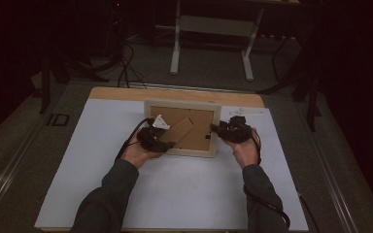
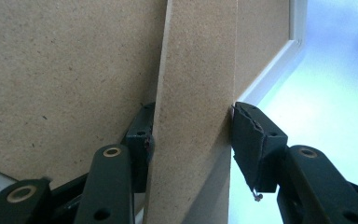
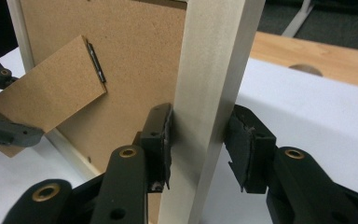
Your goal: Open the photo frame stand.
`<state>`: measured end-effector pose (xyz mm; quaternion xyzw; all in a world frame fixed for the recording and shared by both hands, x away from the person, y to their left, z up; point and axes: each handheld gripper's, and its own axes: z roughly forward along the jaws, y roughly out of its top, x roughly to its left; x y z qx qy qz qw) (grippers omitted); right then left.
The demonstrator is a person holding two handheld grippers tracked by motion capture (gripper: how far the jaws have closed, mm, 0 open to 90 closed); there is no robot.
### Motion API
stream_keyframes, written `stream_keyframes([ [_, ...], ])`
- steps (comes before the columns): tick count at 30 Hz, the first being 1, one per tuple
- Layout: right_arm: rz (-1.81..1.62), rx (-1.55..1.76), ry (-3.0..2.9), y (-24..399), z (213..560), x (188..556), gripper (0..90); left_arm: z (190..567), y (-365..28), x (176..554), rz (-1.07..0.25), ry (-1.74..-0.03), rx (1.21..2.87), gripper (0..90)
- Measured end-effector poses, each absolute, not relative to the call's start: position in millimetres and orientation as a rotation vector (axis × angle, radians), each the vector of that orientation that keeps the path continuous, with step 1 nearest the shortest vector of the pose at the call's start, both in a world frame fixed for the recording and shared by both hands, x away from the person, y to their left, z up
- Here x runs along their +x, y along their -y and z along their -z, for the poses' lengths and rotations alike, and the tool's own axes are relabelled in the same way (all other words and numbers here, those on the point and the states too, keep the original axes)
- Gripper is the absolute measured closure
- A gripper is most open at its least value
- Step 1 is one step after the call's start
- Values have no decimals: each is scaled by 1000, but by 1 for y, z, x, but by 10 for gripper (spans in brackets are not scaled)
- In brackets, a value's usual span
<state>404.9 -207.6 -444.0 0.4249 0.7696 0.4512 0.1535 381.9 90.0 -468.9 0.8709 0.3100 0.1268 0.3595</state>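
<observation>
On the white table (image 1: 102, 184), mid-frame, our left gripper (image 2: 191, 140) clamps the stand (image 2: 193, 93); our right gripper (image 3: 200, 140) seemingly clamps the frame (image 3: 216, 70), whose front is hidden.

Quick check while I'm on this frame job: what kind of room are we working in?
Probably a lab or workshop recording bench, not a home: a wooden table under a white sheet, cables on a dim carpeted floor, and a bare metal stand behind. The picture frame lies face down.

One picture frame (image 1: 182, 127), back facing me. One fold-out stand (image 1: 183, 127) hinged on its back. One white sheet (image 1: 175, 184) over one wooden table (image 1: 126, 93). Two grippers, my left (image 1: 167, 144), my right (image 1: 215, 128).
</observation>
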Motion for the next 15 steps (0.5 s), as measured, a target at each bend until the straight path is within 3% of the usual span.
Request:
stream_keyframes([
  [6, -1299, 1193, -2183, 209, 442, 402, 616, 468, -87, 384, -350, -805, 2257, 561],
  [9, -1273, 1153, -2204, 209, 443, 401, 627, 468, -89, 386, -372, -823, 2241, 632],
  [15, -1259, 1137, -2204, 208, 443, 400, 627, 465, -87, 381, -404, -765, 2267, 626],
])
